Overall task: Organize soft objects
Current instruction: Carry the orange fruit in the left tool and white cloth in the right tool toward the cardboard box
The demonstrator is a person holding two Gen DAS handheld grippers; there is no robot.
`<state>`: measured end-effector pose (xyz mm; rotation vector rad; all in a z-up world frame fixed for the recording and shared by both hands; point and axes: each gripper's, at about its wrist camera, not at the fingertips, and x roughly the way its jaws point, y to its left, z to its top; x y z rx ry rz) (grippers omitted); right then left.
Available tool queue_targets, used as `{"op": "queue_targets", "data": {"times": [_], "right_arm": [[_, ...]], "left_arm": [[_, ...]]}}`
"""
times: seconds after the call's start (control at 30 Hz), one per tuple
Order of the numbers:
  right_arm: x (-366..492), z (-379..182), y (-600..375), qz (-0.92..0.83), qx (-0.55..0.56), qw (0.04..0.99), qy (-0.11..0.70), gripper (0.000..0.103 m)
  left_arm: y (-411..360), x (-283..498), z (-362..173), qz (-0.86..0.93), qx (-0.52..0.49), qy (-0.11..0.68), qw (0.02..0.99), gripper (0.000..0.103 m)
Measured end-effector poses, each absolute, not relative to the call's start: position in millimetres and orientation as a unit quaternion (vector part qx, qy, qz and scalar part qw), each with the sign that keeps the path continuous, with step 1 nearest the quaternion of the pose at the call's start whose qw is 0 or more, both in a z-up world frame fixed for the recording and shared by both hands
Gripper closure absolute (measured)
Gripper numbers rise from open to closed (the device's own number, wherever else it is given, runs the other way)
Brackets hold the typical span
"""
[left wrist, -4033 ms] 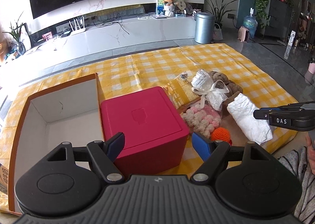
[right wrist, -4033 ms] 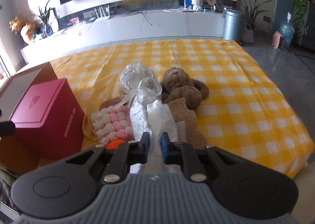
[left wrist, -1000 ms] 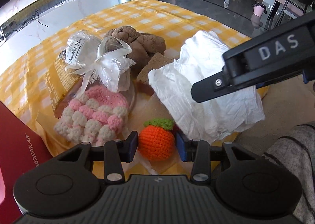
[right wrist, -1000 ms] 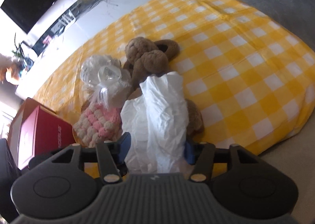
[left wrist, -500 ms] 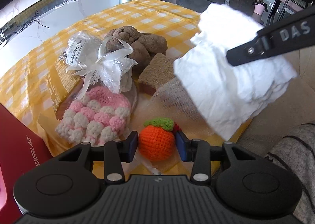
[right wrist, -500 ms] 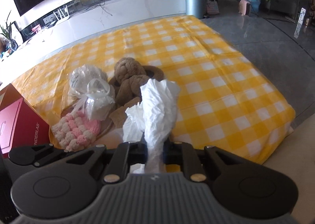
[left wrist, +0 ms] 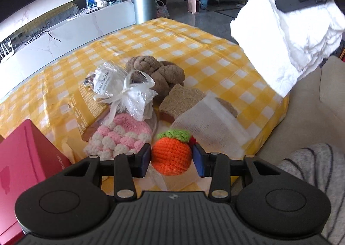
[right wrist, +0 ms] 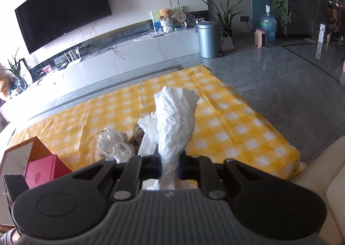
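**Two soft things lifted, box to the left**

Carry the white cloth bundle (right wrist: pixel 174 120) across to the cardboard box (right wrist: pixel 20 156) without letting its loose end drag; the right gripper (right wrist: pixel 170 168) has just clamped its lower end, long axis pointing up and away. Smaller: the left gripper (left wrist: pixel 171 159) pinches the crochet orange (left wrist: pixel 171 154) (leaf cap up, roundish) above the checked cloth (left wrist: pixel 194 51)

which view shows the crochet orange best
The left wrist view. The crochet orange sits large and sharp between the left gripper pads, green knitted top facing the camera, pads touching both sides. In the right wrist view it is hidden behind the right gripper and the white cloth it clamps.
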<state>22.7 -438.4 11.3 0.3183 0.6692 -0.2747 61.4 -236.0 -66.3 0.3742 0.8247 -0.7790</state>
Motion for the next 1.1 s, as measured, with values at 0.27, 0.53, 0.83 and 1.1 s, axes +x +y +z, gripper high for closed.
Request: {"op": "queue_targets", "data": {"times": [0.27,0.53,0.83,1.1], "right_arm": [[16,62,-375,-0.067,0.138,0.946,0.287,0.091],[30,98,-282,0.026,0.118,0.957,0.263,0.091],[82,71,-168,0.164,0.109,0.924,0.327,0.091],[139,-17,-77,0.265,0.157,0.840,0.446,0.091]], "left_arm": [[-140,56,28,-0.333,0.055,0.354,0.872,0.056],[-1,56,84,-0.244,-0.068,0.317,0.914,0.056],[87,62,65,-0.112,-0.107,0.301,0.941,0.056],[148,50,40,-0.037,-0.142,0.294,0.944,0.056]]}}
